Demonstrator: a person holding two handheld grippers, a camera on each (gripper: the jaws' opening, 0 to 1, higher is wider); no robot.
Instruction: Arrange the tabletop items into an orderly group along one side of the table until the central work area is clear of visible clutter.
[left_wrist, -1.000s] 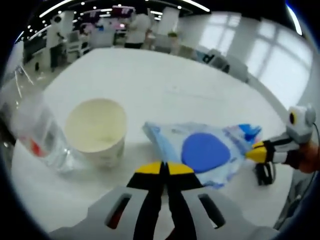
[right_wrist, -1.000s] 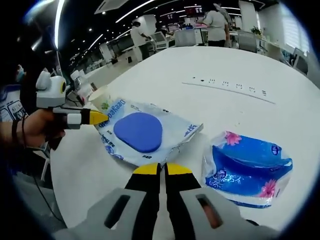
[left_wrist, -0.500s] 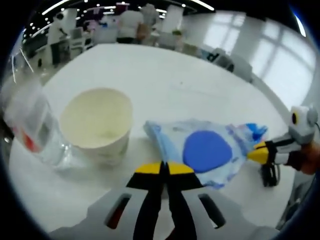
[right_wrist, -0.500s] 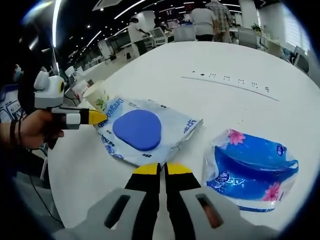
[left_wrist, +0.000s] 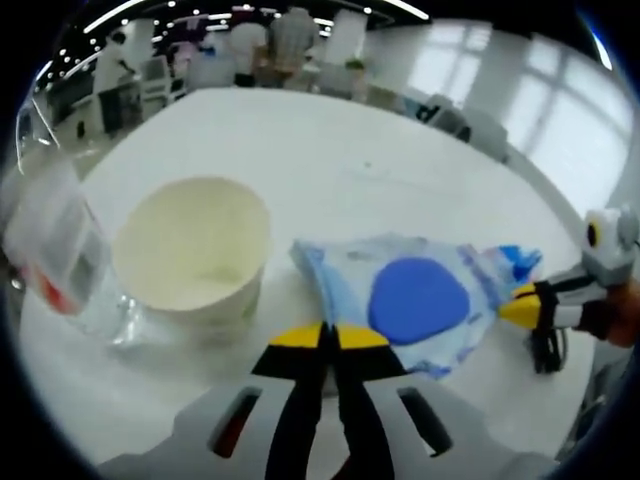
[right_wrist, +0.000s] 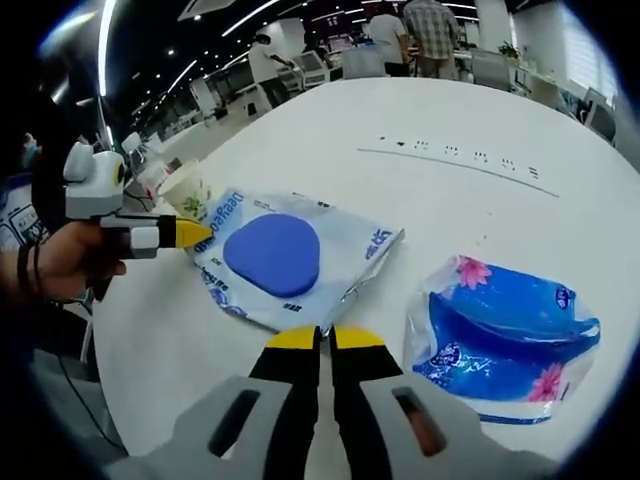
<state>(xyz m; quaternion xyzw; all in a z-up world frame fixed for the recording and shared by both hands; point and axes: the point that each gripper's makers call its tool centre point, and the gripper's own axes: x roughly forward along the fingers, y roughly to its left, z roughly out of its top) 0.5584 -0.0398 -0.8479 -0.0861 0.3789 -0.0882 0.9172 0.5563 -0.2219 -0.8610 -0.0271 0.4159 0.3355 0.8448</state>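
A flat wipes pack (left_wrist: 415, 300) with a blue oval lid lies on the white table (left_wrist: 300, 150); it is also in the right gripper view (right_wrist: 272, 255). A cream paper cup (left_wrist: 190, 252) stands open to its left, with a clear plastic bottle (left_wrist: 55, 255) beside it. A blue tissue pack (right_wrist: 500, 335) with pink flowers lies to the right of the wipes. My left gripper (left_wrist: 322, 336) is shut just short of the wipes pack's near edge. My right gripper (right_wrist: 320, 338) is shut at the pack's opposite edge. Each shows in the other's view, left gripper (right_wrist: 190, 233) and right gripper (left_wrist: 520, 312).
The table's far half carries a row of small dark marks (right_wrist: 455, 160). Chairs (left_wrist: 450, 120) stand along the far edge, with people (right_wrist: 425, 30) and desks beyond. A hand (right_wrist: 60, 260) holds the left gripper over the table's edge.
The left view has drifted slightly closer to the cup, and the right view has shifted a little. The packs, cup and bottle lie as before. Both grippers stay shut.
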